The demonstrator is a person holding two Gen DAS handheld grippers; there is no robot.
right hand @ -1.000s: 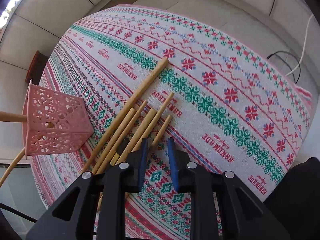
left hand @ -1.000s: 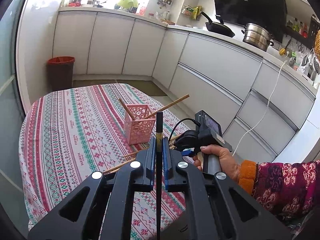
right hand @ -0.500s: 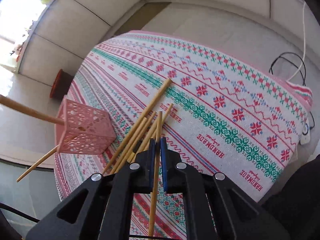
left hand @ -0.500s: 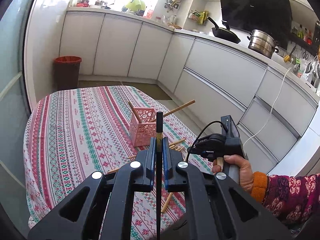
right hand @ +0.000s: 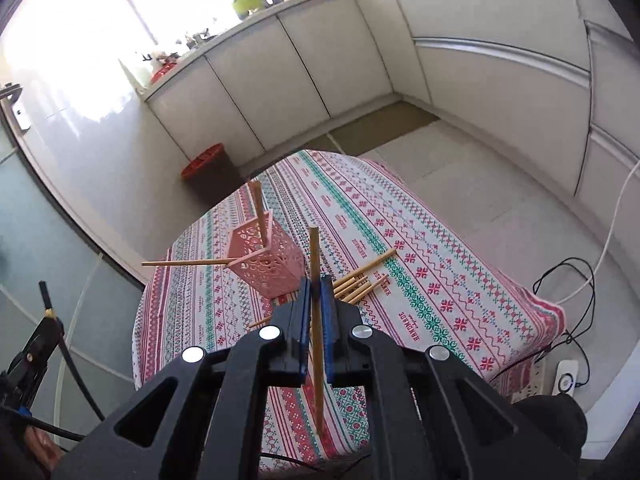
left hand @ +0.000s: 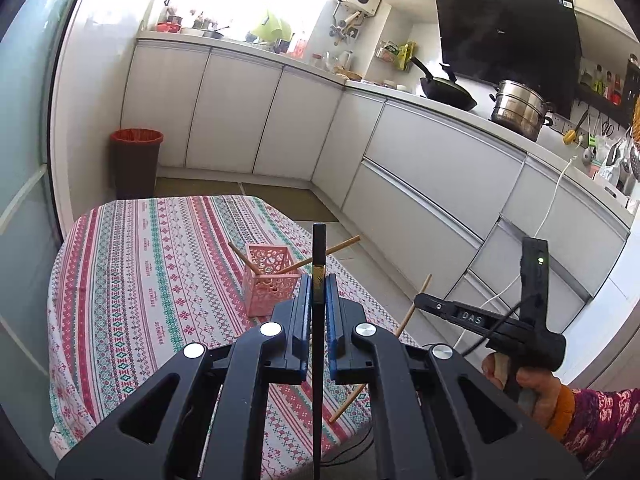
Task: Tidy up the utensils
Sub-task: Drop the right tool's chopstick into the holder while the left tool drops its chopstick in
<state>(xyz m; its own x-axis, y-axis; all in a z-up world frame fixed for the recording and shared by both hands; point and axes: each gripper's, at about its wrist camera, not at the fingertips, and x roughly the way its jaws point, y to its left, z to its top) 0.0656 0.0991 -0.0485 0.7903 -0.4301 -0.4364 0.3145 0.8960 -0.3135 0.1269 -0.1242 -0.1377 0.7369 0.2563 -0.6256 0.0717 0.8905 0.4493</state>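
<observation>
A pink lattice holder (left hand: pixel 269 280) (right hand: pixel 267 266) stands on the patterned tablecloth (left hand: pixel 132 280) with two wooden chopsticks leaning out of it. My left gripper (left hand: pixel 319 288) is shut on a black chopstick (left hand: pixel 319 252), held upright above the table's near side. My right gripper (right hand: pixel 317 292) is shut on a wooden chopstick (right hand: pixel 315 264), lifted above the table; it also shows in the left wrist view (left hand: pixel 412 308). Several wooden chopsticks (right hand: pixel 362 280) lie on the cloth just right of the holder.
White kitchen cabinets (left hand: pixel 420 168) run along the back and right. A red-rimmed bin (left hand: pixel 136 160) stands on the floor beyond the table. A cable and a power strip (right hand: pixel 566 376) lie on the floor by the table's right edge.
My right gripper closed on one wooden chopstick from the pile and lifted it well above the table. My left gripper rose and drew back with the black chopstick.
</observation>
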